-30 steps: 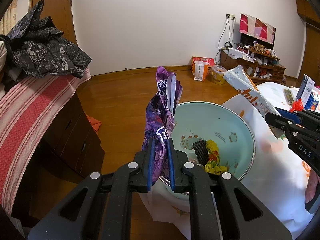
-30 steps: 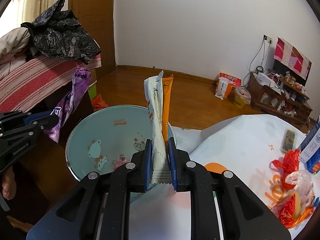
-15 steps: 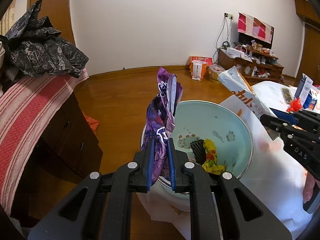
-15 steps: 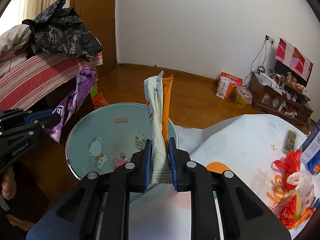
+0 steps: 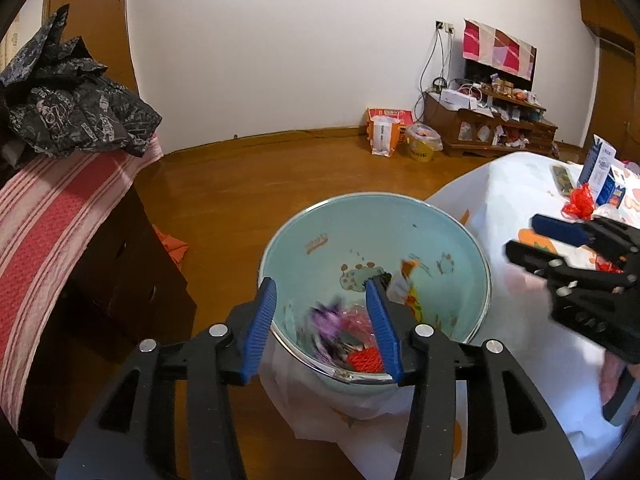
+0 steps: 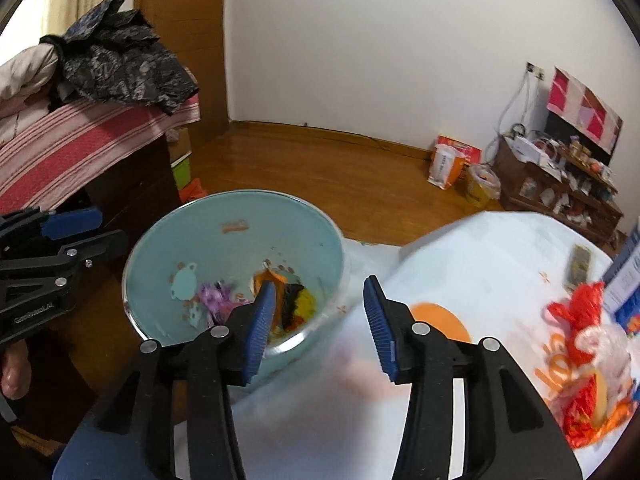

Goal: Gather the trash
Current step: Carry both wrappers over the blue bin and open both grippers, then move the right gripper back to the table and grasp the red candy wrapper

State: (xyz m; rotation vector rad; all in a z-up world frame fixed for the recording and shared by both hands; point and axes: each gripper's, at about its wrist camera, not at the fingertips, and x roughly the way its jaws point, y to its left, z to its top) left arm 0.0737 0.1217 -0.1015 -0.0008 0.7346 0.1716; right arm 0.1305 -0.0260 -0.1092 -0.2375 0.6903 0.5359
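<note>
A light-blue basin (image 5: pixel 440 236) (image 6: pixel 208 232) stands at the table's edge. A purple wrapper (image 5: pixel 328 322) (image 6: pixel 216 300) and a white-orange wrapper (image 5: pixel 402 286) (image 6: pixel 272 280) lie inside it among other wrappers, both blurred. My left gripper (image 5: pixel 322 324) is open and empty over the basin's near rim. My right gripper (image 6: pixel 320 320) is open and empty over the basin's right rim; it also shows in the left wrist view (image 5: pixel 560 244). More trash, red and clear plastic bags (image 6: pixel 588 344), lies on the table at the right.
A white tablecloth (image 6: pixel 480 264) covers the table. A blue-white carton (image 5: pixel 604 176) stands at its far side. A dark cabinet with a striped blanket (image 5: pixel 60 216) is left of the basin. Wooden floor (image 5: pixel 280 176) lies beyond.
Both grippers have opened. The purple wrapper dropped from the left one and the white-orange wrapper from the right one into the basin.
</note>
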